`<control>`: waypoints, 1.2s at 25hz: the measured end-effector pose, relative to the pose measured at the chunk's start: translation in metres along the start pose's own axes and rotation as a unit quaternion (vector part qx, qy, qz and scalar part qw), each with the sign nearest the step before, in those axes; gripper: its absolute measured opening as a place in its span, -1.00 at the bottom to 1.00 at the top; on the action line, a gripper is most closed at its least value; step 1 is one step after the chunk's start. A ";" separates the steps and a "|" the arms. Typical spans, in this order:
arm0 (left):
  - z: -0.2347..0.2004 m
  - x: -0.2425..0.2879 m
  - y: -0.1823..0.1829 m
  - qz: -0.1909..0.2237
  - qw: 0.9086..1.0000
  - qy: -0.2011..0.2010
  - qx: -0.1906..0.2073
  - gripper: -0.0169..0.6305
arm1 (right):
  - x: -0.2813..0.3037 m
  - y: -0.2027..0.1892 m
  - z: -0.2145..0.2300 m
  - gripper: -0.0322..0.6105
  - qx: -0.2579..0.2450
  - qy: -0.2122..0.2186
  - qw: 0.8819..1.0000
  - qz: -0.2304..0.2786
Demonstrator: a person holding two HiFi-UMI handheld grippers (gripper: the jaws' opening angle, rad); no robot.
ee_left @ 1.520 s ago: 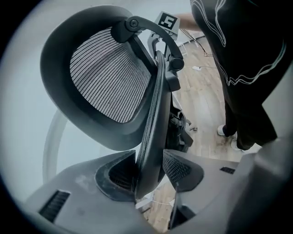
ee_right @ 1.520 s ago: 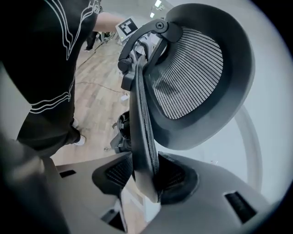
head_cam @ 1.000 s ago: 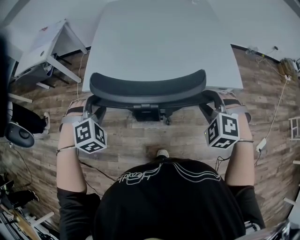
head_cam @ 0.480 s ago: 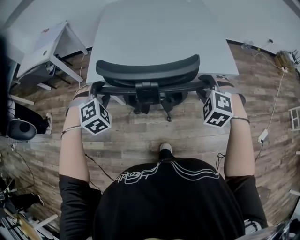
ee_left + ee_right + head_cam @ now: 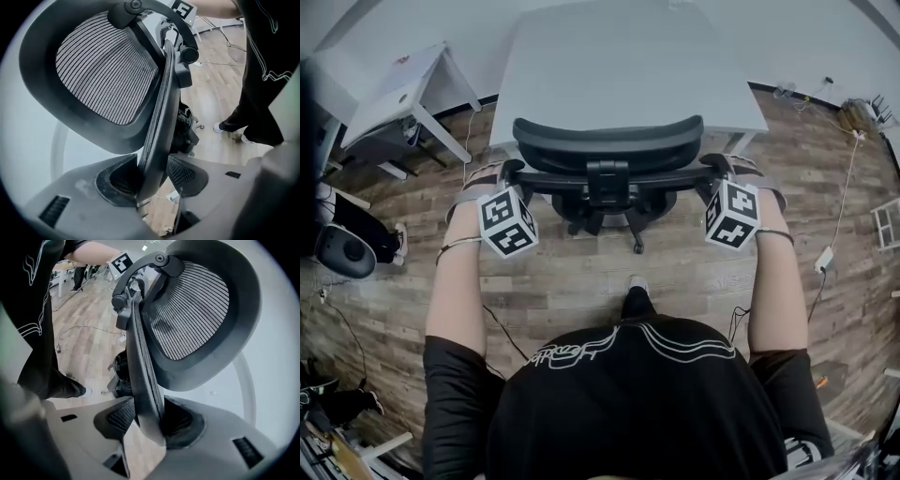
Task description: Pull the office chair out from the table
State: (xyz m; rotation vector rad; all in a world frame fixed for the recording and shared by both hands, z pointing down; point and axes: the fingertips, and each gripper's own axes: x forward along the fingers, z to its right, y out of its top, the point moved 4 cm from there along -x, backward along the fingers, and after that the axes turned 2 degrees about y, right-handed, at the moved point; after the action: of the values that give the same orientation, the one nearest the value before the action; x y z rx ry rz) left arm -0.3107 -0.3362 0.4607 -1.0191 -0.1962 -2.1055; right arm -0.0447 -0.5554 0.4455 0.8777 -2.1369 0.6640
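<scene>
Head view: chair [image 5: 609, 148] stands w/ its back at the desk's [image 5: 628, 66] near edge, base out on the plank floor [image 5: 581, 272]. Left tongs [image 5: 508, 176] and right tongs [image 5: 719, 171] sit at the back's two ends. I reckon it's heavy-ish but rolls easy; an uneven pull may swivel it. Side table [image 5: 403, 94] and cable [image 5: 848, 187] are well apart.

Left gripper view: tongs pinch the stiff rim [image 5: 159, 122], not the soft mesh [image 5: 103, 65]. Good hold, imo.

Right gripper view: same pinch on the rim's other end.
</scene>
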 end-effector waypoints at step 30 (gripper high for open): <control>0.145 -0.138 -0.019 0.077 0.996 0.027 0.035 -0.38 | -0.118 0.004 -0.160 -0.24 0.032 -0.027 0.997 -0.058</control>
State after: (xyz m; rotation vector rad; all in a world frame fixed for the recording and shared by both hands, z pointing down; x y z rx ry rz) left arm -0.1845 -0.1801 0.4614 -0.9062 -0.1591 -1.9692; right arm 0.0795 -0.4004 0.4507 1.0577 -2.1045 0.6596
